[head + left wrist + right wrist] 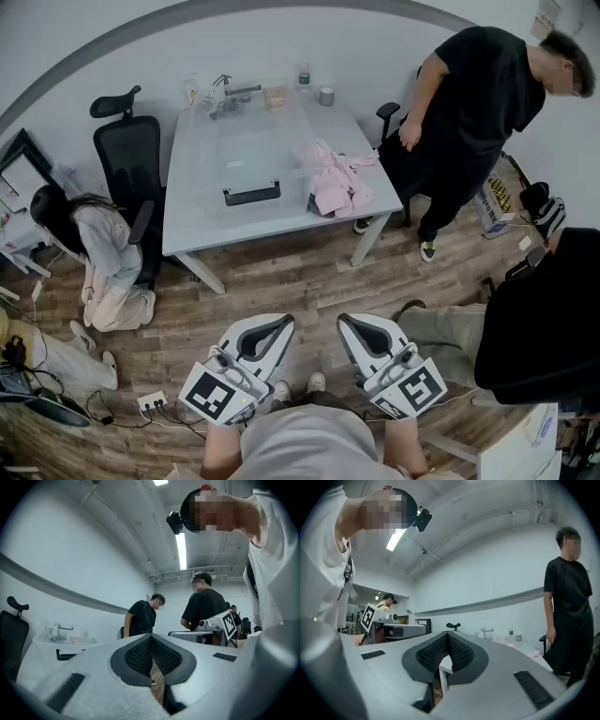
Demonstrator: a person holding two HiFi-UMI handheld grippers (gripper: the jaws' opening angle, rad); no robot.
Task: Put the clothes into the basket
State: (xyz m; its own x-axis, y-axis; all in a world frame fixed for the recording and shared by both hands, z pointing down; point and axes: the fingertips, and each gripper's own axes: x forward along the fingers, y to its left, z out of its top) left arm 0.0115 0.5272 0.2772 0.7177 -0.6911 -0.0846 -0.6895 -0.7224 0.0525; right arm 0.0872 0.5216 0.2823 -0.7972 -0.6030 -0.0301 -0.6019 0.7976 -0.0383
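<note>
The left gripper (282,325) and right gripper (346,323) are white, wedge-shaped shells whose jaws are lined with black ribbed pads (140,653). At its near end each carries a white cube (214,397) printed with black square markers. The person wears a light grey top (305,441) and a black head camera (423,520).

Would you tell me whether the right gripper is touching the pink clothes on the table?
Apart. In the head view the right gripper sits over the wooden floor, well short of the table where the pink clothes lie.
</note>
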